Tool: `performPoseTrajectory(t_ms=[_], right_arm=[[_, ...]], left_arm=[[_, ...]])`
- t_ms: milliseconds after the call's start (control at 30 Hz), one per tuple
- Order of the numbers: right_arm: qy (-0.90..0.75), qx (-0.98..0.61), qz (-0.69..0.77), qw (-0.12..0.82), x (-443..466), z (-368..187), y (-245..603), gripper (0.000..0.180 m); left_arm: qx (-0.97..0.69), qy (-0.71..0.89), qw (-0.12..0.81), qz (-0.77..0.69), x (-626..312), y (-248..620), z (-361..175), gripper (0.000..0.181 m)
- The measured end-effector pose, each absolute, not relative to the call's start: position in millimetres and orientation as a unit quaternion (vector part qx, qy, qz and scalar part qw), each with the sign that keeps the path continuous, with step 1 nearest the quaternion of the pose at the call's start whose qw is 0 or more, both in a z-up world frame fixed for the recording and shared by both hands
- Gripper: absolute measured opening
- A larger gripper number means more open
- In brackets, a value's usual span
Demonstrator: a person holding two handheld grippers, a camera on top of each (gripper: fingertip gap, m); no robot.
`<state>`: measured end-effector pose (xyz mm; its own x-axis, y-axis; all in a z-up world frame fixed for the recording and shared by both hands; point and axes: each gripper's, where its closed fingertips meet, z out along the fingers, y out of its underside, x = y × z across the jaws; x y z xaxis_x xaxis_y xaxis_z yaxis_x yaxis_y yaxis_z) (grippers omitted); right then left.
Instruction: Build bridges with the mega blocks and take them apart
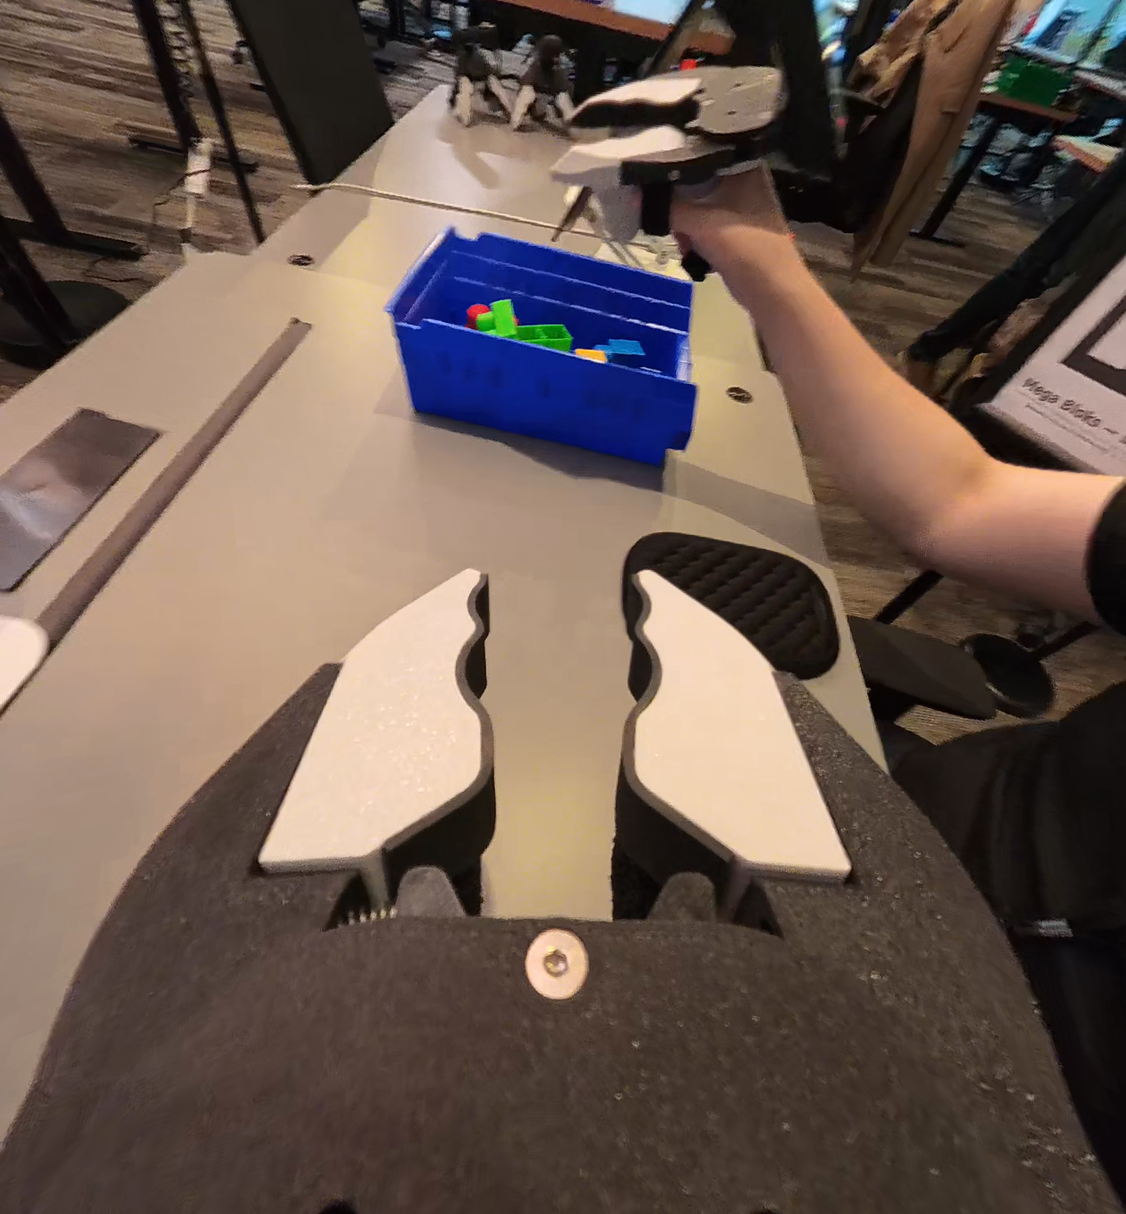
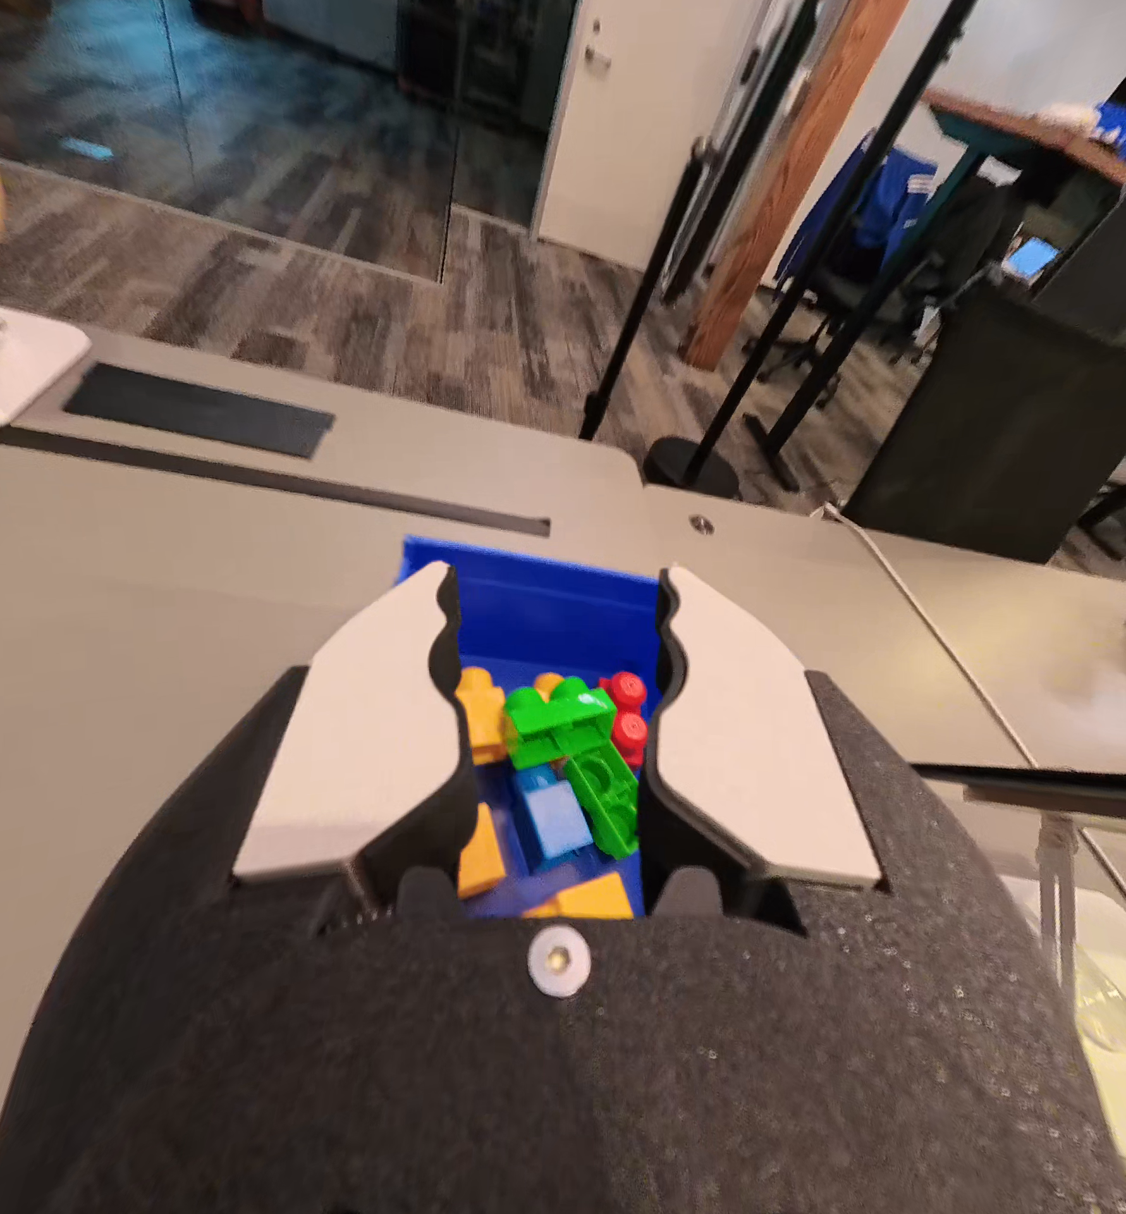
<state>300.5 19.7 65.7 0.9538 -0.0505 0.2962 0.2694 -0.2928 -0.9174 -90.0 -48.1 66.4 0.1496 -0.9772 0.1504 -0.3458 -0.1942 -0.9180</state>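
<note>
A blue bin (image 1: 547, 394) stands on the grey table (image 1: 284, 558) and holds several mega blocks: green (image 1: 534, 328), red (image 1: 478, 314), blue (image 1: 626, 351) and orange ones. My left gripper (image 1: 557, 581) is open and empty, low over the table, short of the bin. My right gripper (image 2: 557, 578) is open and empty, held above the bin (image 2: 547, 611), looking down on green (image 2: 560, 716), red (image 2: 629, 709), light blue (image 2: 557, 818) and orange (image 2: 481, 713) blocks. The right gripper also shows in the left wrist view (image 1: 580, 141), above the bin's far right corner.
A dark mat (image 1: 48, 493) and a long slot (image 1: 172, 460) lie on the table's left part. A black chair back (image 1: 744, 598) sits at the right edge by a person's arm (image 1: 875, 420). A framed sign (image 1: 1105, 368) stands to the right. Black stands (image 2: 744, 328) rise beyond the table.
</note>
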Motion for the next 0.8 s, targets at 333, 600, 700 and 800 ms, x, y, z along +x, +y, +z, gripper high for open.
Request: performPoseTrajectory(t_ms=[333,600,700,800], right_arm=[[-0.110,-0.731,-0.136,0.659,189.0,131.2,55.1,0.058],[-0.134,-0.712,-0.056,0.687,107.1,137.9,84.3,0.060],[-0.132,-0.702,-0.024,0.700,94.8,128.8,90.9,0.058],[-0.146,-0.719,-0.027,0.679,92.9,110.6,101.4,0.059]], left_arm=[[-0.758,0.396,0.455,-0.247,-210.8,-16.9,104.2,0.040],[-0.879,0.198,0.434,-0.003,-445.9,-9.5,84.3,0.043],[-0.916,0.145,0.370,0.055,-520.3,-30.3,57.0,0.042],[-0.943,0.129,0.290,0.100,-574.3,-54.5,23.6,0.043]])
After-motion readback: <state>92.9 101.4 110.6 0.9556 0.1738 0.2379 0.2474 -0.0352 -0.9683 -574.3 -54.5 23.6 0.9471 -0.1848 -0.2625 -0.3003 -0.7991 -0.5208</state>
